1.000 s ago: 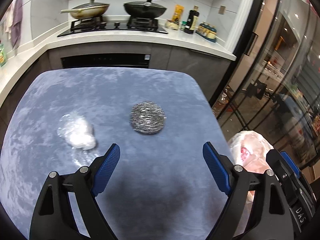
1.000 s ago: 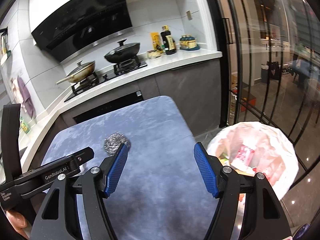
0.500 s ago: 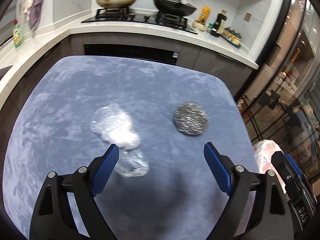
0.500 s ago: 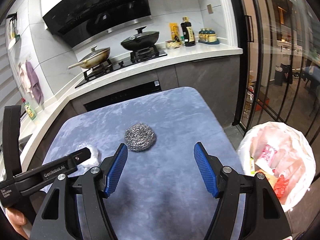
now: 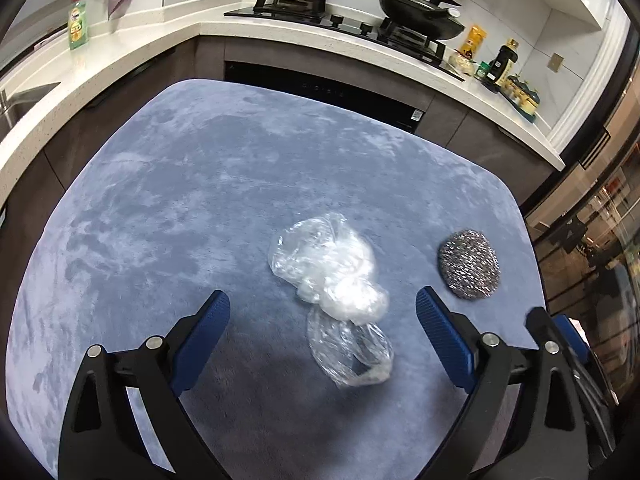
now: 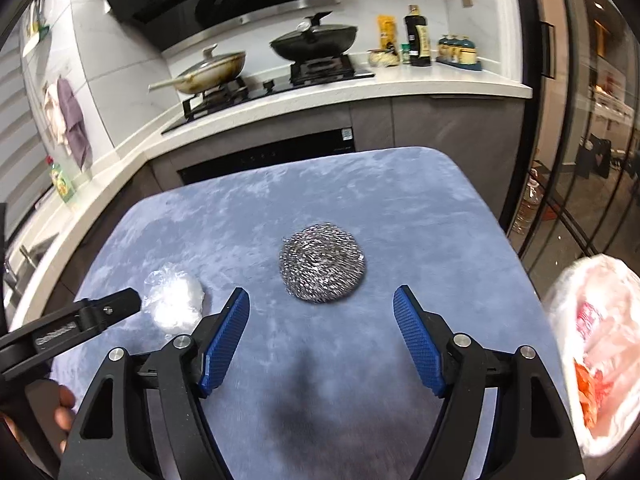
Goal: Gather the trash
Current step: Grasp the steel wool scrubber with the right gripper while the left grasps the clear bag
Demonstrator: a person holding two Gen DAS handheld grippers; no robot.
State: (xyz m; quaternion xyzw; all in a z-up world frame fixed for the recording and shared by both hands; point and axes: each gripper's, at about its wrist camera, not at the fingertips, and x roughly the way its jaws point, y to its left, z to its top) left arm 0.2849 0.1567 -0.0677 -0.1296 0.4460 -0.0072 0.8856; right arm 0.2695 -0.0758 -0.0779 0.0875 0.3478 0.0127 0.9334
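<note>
Both tools swung over table, opening, empty | plastic wrap (image 5: 332,276), scourer (image 6: 322,266) loose | trash bag (image 6: 596,364) holds wrappers

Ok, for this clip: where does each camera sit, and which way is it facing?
Left wrist: on the left tongs, angled down at the crumpled clear plastic bag on the blue-grey velvety table; its jaws are opening, not touching the bag.
Right wrist: on the right tongs, facing the round steel-wool scourer; jaws opening, empty; a person's hand lower left.
Shared: table, bag, scourer, the stove beyond.
</note>
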